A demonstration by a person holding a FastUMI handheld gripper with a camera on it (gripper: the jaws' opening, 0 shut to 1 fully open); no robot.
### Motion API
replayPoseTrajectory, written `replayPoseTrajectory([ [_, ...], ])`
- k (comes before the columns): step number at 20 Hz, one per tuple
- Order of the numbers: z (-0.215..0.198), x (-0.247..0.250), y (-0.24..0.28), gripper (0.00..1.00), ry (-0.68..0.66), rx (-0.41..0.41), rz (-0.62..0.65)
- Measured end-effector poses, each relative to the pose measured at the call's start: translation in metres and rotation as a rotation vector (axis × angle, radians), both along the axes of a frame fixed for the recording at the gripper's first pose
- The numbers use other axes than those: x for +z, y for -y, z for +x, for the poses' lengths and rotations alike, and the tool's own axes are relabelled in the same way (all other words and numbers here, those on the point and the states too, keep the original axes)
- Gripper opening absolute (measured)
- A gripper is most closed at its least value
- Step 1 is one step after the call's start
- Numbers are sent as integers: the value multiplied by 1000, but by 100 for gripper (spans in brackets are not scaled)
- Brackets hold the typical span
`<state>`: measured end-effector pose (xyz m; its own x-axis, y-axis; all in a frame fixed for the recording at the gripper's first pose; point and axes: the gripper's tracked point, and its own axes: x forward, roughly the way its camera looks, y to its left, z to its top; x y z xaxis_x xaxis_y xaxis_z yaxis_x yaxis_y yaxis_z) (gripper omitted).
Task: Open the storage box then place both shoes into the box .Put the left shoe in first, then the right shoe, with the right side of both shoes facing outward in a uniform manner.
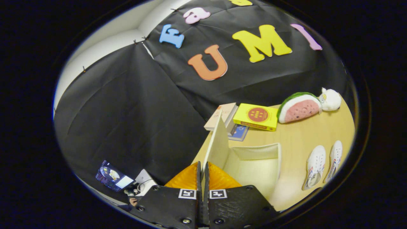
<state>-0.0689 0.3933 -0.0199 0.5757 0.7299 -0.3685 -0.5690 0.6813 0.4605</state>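
At the desk point(299, 140), the tool point(202, 170) pinches the raised lid point(217, 143) of the storage box point(254, 165), now open, while both shoes point(322, 165) wait unpacked at three o'clock of it

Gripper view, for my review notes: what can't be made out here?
- Gripper: fingers closed on the upright cream lid of the open cream storage box; the fingers hide the lid's near edge.
- Box floor: its near part is covered by the gripper body.
- Pair of white shoes on the wooden table: too small to tell left from right.
- Stacked books beneath the yellow book: partly behind the lid.
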Motion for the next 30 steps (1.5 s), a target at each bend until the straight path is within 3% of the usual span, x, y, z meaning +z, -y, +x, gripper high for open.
replayPoseTrajectory([
  [2,-5,2,-29,0,15,31,-23],
  [8,-14,17,-86,18,171,87,-107],
  [14,-18,26,-88,78,289,95,-117],
  [15,-18,28,-82,82,306,88,-125],
  [21,-11,41,-30,94,429,-3,-153],
  [30,37,36,118,95,410,-214,-162],
])
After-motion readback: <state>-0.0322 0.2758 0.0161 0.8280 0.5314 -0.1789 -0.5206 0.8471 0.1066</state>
